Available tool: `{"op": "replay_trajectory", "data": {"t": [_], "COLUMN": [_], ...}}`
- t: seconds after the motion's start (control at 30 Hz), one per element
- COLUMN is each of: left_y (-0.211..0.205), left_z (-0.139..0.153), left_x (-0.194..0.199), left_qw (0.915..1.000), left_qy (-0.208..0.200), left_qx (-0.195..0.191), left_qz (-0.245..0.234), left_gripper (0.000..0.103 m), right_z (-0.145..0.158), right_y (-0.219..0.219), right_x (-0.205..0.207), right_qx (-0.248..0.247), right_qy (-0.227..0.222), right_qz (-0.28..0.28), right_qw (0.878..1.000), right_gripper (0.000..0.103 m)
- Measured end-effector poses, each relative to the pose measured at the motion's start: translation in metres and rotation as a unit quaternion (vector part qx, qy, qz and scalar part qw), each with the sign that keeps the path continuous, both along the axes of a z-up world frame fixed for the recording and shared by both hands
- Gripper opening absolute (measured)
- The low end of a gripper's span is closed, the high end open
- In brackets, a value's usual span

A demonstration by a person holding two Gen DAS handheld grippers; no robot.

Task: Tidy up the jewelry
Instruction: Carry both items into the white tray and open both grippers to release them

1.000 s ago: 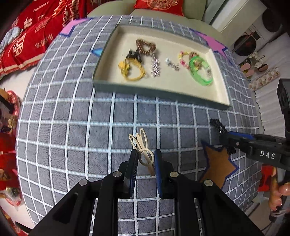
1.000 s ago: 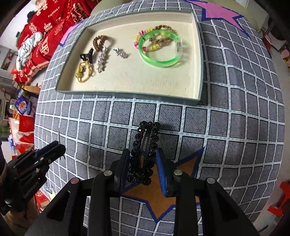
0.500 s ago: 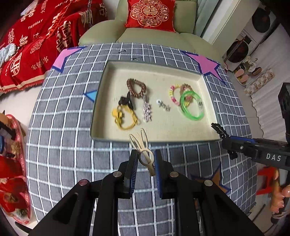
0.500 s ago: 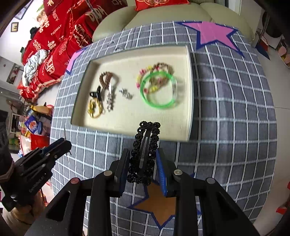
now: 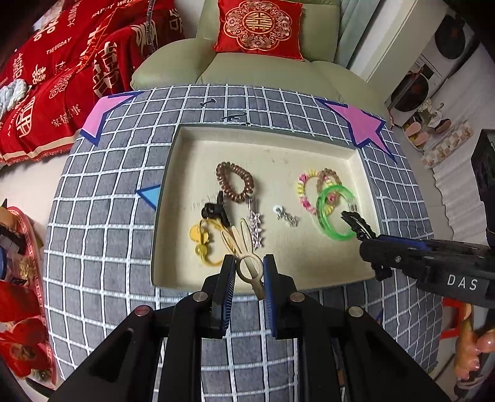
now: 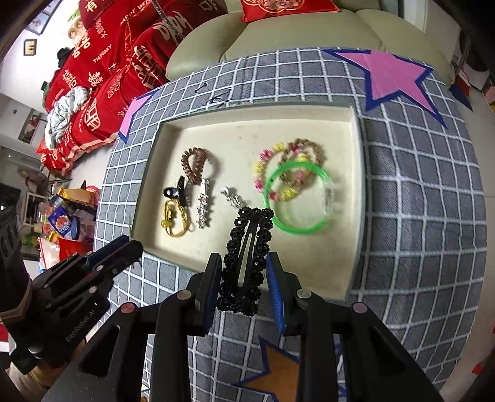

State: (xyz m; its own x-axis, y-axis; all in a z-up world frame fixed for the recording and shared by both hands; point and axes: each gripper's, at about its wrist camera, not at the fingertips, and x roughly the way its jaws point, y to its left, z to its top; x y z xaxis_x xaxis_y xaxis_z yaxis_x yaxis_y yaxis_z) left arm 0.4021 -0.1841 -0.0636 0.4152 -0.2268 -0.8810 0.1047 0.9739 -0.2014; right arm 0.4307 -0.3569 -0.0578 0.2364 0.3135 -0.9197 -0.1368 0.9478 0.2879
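Observation:
My left gripper (image 5: 248, 268) is shut on a cream rabbit-ear hair clip (image 5: 244, 251), held in the air over the near edge of the cream tray (image 5: 278, 145). My right gripper (image 6: 244, 272) is shut on a black beaded snap clip (image 6: 249, 247), also above the tray's near edge. In the left wrist view the right gripper (image 5: 365, 238) comes in from the right with the black clip's tip (image 5: 355, 220) showing. The tray holds a green bangle (image 6: 297, 198), a beaded bracelet (image 6: 272, 173), a brown coil tie (image 6: 195, 164), a yellow tie (image 6: 173, 219) and silver pieces (image 6: 204, 207).
The tray sits on a grey checked cloth (image 5: 102, 241) with pink stars (image 6: 393, 77) and an orange star (image 6: 278, 371). A green sofa (image 5: 263, 74) with a red cushion (image 5: 260, 27) and red blankets (image 5: 55, 86) lies beyond. A person's hand (image 5: 473, 352) shows at lower right.
Both grippers rose and moved forward from over the cloth to over the tray's near edge, each keeping its clip. The tray's contents stayed put.

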Motion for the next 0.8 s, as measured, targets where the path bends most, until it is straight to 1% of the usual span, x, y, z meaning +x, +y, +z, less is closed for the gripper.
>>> {"op": "replay_trajectory", "data": {"t": [0.3,0.47,0.57,0.8], "left_y": [-0.008,-0.011,-0.012,-0.017], "left_z": [-0.013,-0.021,-0.029,-0.056], "left_x": [0.028,0.038,0.043,0.051], "left_qw": [1.0000,0.9999,0.9998,0.9984], "left_qy": [0.005,0.010,0.013,0.031], "left_qx": [0.003,0.006,0.014,0.046], "left_qz": [0.004,0.007,0.009,0.007], "left_gripper": [0.027,0.027,0.027,0.027], "right_z": [-0.006,-0.014,-0.019,-0.040], "right_y": [0.014,0.012,0.008,0.009], "right_x": [0.026,0.037,0.042,0.050], "right_qx": [0.002,-0.001,-0.009,-0.025], "right_qy": [-0.004,-0.003,-0.002,0.010], "right_qz": [0.005,-0.001,-0.002,0.002], "right_qw": [1.000,1.000,1.000,1.000], "right_gripper": [0.032,0.032,0.032,0.032]}}
